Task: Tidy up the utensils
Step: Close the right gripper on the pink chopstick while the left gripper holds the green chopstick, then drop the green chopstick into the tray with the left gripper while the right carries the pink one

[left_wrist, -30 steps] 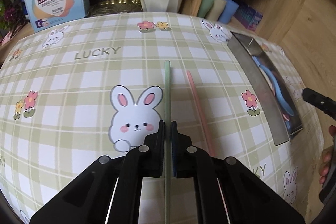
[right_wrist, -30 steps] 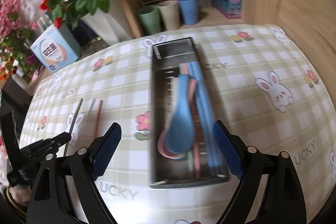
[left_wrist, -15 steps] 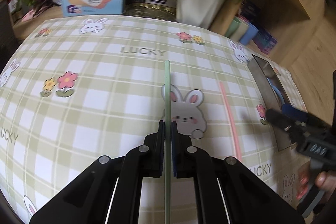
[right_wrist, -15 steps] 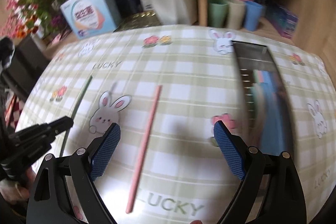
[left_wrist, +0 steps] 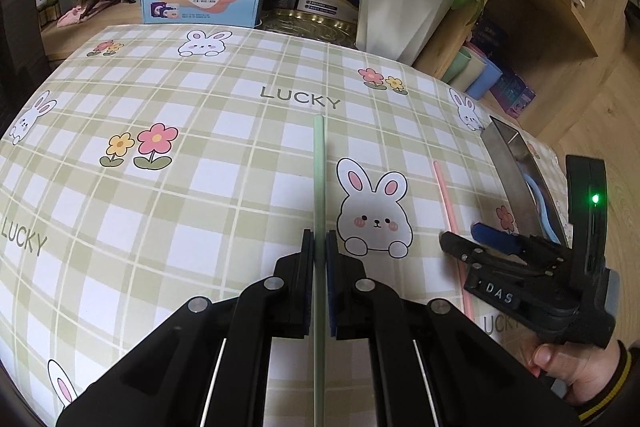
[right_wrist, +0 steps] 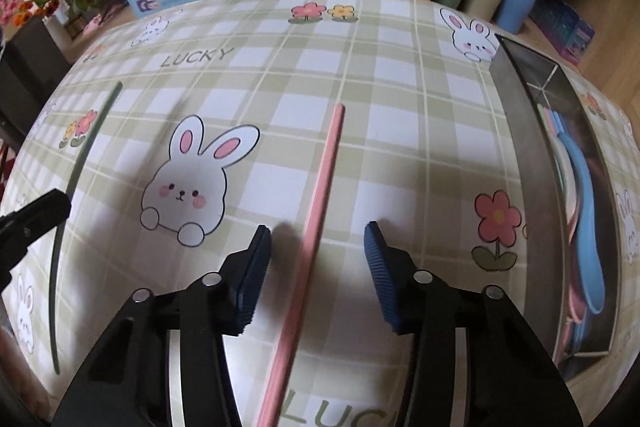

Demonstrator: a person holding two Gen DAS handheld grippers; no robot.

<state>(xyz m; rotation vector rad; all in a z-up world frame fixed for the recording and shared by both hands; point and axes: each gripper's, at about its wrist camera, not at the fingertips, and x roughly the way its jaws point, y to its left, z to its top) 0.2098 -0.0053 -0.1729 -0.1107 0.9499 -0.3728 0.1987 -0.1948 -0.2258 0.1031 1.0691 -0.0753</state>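
Right gripper (right_wrist: 318, 239) straddles the pink chopstick (right_wrist: 316, 219), jaws wide and empty, lengthwise along it; left gripper (left_wrist: 319, 259) clamps the green chopstick (left_wrist: 319, 179).

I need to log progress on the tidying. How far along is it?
Done: spoons and some chopsticks already lie in the metal tray. In hand: the left gripper is shut on the green chopstick. Left: the pink chopstick lies on the tablecloth between the open right gripper's fingers, not yet gripped.
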